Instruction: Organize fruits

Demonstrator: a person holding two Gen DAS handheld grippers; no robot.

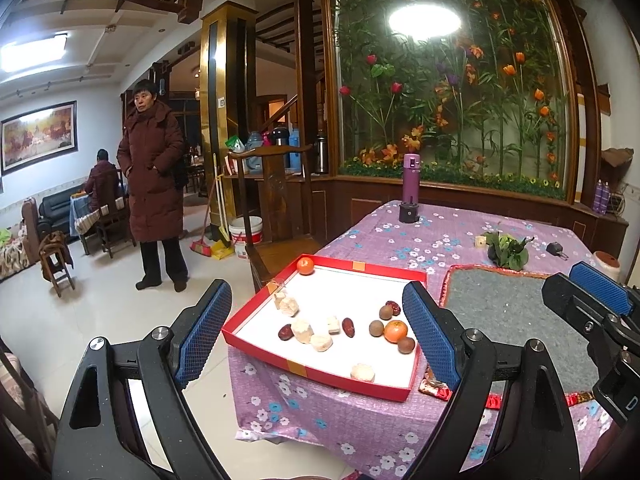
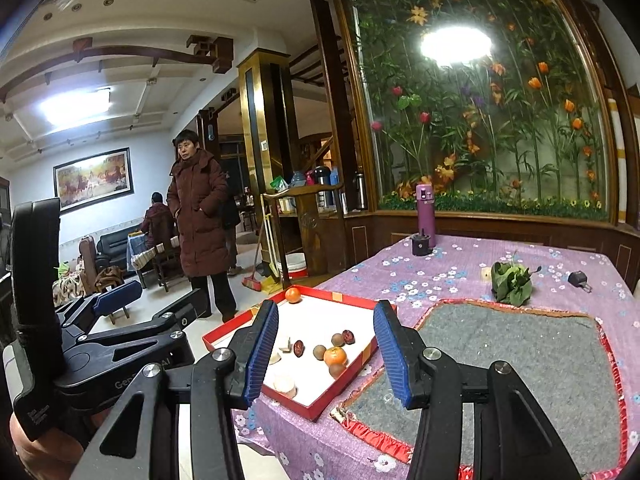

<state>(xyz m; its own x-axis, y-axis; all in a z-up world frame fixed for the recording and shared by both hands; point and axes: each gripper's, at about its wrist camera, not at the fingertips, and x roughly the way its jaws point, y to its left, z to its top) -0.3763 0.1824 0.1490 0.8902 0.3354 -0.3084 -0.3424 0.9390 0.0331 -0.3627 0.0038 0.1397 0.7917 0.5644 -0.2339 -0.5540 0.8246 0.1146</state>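
A red box lid with a white floor (image 1: 256,344) (image 2: 320,404) lies at the table's near-left corner. In it are two small oranges, one near the middle (image 1: 395,330) (image 2: 335,356) and one in the far corner (image 1: 305,265) (image 2: 293,295), several brown longans (image 1: 376,328), red dates (image 1: 348,326) and pale white pieces (image 1: 301,330). My left gripper (image 1: 316,332) is open and empty, held short of the box. My right gripper (image 2: 326,350) is open and empty, also short of it. The right gripper shows at the right edge of the left wrist view (image 1: 592,300).
A grey felt mat with red trim (image 1: 516,320) (image 2: 520,368) lies right of the box on the purple flowered cloth (image 1: 400,240). Leafy greens (image 1: 506,250), a purple bottle (image 1: 412,180) and a black plug (image 1: 556,249) are farther back. A wooden chair (image 1: 280,200) and a standing person (image 1: 154,184) are at left.
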